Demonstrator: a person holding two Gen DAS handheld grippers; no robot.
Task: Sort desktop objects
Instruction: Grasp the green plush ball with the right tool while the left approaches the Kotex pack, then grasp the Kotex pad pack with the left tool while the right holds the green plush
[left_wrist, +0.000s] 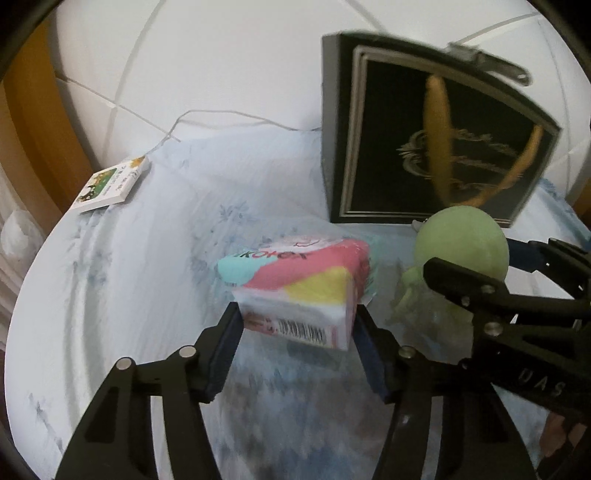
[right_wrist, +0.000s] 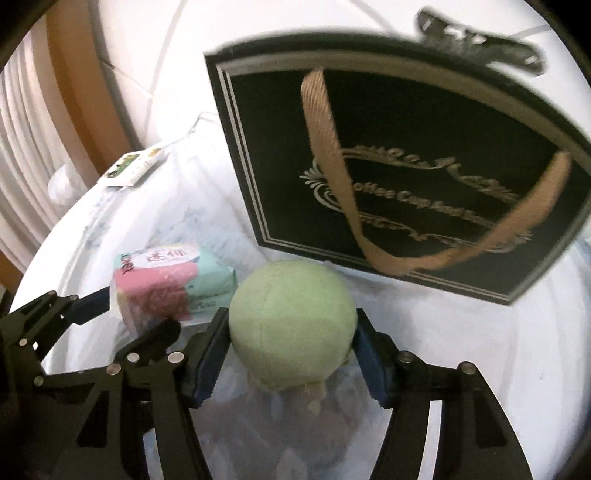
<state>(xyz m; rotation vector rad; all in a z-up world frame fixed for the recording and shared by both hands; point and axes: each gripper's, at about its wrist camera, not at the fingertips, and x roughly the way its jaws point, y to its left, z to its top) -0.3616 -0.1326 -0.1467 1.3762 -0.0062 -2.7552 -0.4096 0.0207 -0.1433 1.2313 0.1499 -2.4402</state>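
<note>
My left gripper (left_wrist: 299, 317) is shut on a small tissue pack (left_wrist: 303, 288) printed in pink, teal and yellow, held just above the pale blue tablecloth (left_wrist: 147, 258). My right gripper (right_wrist: 291, 325) is shut on the round head of a light green plush toy (right_wrist: 291, 317). The toy also shows in the left wrist view (left_wrist: 461, 243), close to the right of the pack. The pack shows in the right wrist view (right_wrist: 170, 284), with the left gripper (right_wrist: 110, 306) beside it.
A black gift bag (left_wrist: 436, 147) with gold lettering and tan handles stands upright just behind both objects; it also shows in the right wrist view (right_wrist: 406, 177). A small green and white card pack (left_wrist: 110, 184) lies at the table's far left edge. A white cable (left_wrist: 207, 118) runs behind.
</note>
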